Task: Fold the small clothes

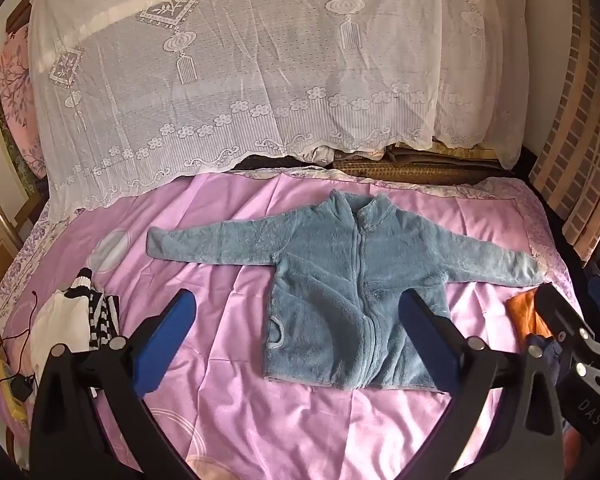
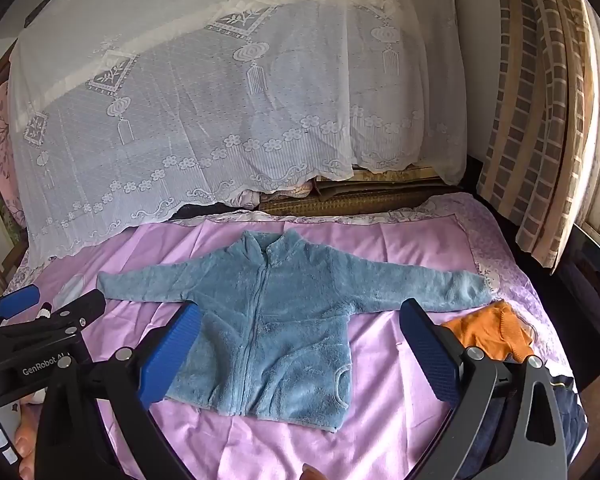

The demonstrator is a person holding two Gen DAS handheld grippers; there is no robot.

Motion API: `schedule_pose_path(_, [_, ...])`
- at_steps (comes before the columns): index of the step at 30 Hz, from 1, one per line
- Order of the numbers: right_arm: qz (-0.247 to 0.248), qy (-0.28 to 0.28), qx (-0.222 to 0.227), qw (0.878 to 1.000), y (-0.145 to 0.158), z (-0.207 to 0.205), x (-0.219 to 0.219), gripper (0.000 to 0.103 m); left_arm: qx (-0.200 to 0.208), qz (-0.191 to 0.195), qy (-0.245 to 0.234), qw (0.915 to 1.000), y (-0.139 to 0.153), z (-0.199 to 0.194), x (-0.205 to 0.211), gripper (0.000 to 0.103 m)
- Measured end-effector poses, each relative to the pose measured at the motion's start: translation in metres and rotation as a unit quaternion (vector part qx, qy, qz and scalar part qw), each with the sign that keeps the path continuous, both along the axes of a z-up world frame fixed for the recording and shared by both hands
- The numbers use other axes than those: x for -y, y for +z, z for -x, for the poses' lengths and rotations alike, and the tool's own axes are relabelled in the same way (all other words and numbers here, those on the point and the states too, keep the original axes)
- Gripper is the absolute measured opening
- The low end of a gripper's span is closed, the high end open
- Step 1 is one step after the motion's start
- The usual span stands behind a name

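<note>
Nearest in the left wrist view, the left gripper (image 1: 298, 344) is seen with its two blue-padded fingers (image 1: 168, 344) spread wide, nothing between them, held above the bedding and apart from the garment. In the right wrist view the right gripper (image 2: 300, 354) is likewise seen with its blue pads (image 2: 170, 354) set wide apart and empty, raised over the lower part of the garment without touching it. Fingertips of the person's hand (image 2: 24, 446) can be made out at the lower left edge of that view.

Beyond the grippers, a small blue-grey fleece zip jacket (image 1: 340, 280) is laid flat, front up, on a wrinkled pink satin bedspread (image 1: 228, 400). Its zip is closed, the collar points away from the cameras, and both sleeves are stretched out to the sides. A round trimmed pocket opening is visible near the hem.

Just beside the end of the right sleeve, a crumpled orange garment (image 2: 488, 334) is seen, with a dark blue piece of clothing (image 2: 568, 412) nearer the edge of the bed. To the left of the jacket, well apart from it, a black-and-white striped garment (image 1: 96, 312) is heaped with a white cloth (image 1: 56, 328).

Farther back, a white lace cover (image 1: 240, 80) with lantern and flower patterns is draped over a tall pile at the far side of the bed, and a brown checked curtain (image 2: 540, 120) hangs at the right.
</note>
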State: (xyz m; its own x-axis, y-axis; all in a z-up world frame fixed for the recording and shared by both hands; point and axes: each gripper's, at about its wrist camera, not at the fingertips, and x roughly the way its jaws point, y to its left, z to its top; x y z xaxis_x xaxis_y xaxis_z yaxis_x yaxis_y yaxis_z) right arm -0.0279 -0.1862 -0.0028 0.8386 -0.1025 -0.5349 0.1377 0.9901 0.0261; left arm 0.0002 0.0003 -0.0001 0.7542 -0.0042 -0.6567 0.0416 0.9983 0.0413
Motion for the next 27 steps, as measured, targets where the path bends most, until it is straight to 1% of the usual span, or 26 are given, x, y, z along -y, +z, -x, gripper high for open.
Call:
schedule_pose_path(6, [0.001,0.0,-0.001,1.0,0.0,-0.0001,-0.0004,0.1,-0.003,-0.011,0.003,0.9999,0.0009,-0.0038,0.0021,0.099])
schedule_pose_path(15, [0.0,0.0,-0.001,1.0,0.0021,-0.0004,0.0014,0.1,-0.005,-0.006,0.005,1.0,-0.0071,-0.0006,-0.0053,0.099])
schedule_pose_path(27, [-0.002,0.0,-0.001,1.0,0.0058,-0.001,0.0057,0.1,-0.01,-0.007,0.01,0.9999,-0.007,-0.0026,-0.0056,0.099])
